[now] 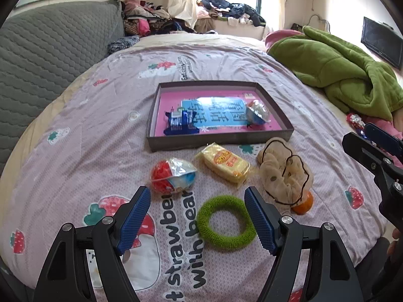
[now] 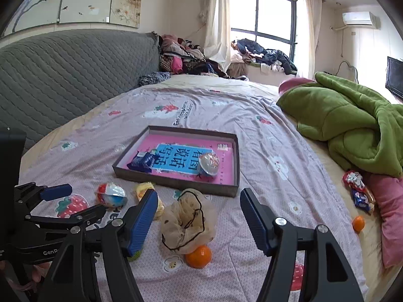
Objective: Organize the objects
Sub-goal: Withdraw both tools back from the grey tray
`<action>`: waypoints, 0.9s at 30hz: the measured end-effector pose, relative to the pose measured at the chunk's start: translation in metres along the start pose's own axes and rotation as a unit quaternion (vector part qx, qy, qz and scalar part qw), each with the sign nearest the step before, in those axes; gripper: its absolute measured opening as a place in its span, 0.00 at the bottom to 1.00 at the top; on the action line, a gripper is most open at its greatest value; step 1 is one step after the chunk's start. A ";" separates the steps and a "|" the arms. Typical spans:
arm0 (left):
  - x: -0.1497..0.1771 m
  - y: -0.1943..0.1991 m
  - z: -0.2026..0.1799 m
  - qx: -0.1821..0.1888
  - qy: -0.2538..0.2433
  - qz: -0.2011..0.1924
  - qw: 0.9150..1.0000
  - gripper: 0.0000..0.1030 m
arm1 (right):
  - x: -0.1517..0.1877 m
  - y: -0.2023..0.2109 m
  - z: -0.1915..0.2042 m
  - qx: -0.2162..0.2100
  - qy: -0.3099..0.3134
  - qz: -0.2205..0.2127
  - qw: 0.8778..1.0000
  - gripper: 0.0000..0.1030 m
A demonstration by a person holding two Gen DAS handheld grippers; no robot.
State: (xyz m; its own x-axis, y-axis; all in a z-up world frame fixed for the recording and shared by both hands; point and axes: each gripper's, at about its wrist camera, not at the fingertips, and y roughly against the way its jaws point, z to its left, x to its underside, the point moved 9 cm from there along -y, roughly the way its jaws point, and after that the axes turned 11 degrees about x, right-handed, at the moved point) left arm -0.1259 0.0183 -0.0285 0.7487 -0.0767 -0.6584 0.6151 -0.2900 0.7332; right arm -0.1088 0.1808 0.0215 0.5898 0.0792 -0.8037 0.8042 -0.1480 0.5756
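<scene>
While left gripper [image 1: 197,216] gapes, yellow packet [image 1: 226,163] lies diagonal.

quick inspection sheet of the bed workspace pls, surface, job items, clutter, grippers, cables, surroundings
Surface: bed sheet with strawberry print, lightly wrinkled.
Job's things: tray holds a blue snack pack and a wrapped ball; in front of it lie a red-and-white wrapped ball, yellow packet, beige mesh bag over an orange, and green ring.
Clutter: green blanket; snack packs and a second orange by it.
Grippers: left gripper open above the ring; right gripper open over the mesh bag.
Cables: cord by the far wall.
Surroundings: grey headboard, clothes piles, window.
</scene>
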 end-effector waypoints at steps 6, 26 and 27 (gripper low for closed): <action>0.007 -0.005 0.003 0.003 0.001 0.010 1.000 0.76 | 0.008 -0.004 0.002 0.000 0.003 0.012 1.000 0.65; 0.029 -0.014 -0.002 0.011 -0.005 0.041 0.999 0.76 | 0.026 -0.014 0.005 0.000 0.010 0.034 0.999 0.65; 0.030 -0.015 -0.003 0.012 -0.006 0.042 0.999 0.76 | 0.027 -0.015 0.005 0.001 0.010 0.035 0.999 0.65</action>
State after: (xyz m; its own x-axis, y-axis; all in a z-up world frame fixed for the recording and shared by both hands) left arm -0.1118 0.0236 -0.0585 0.7946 -0.1128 -0.5965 0.5435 -0.3058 0.7817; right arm -0.1050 0.1804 -0.0093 0.6461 0.0887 -0.7581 0.7608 -0.1551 0.6302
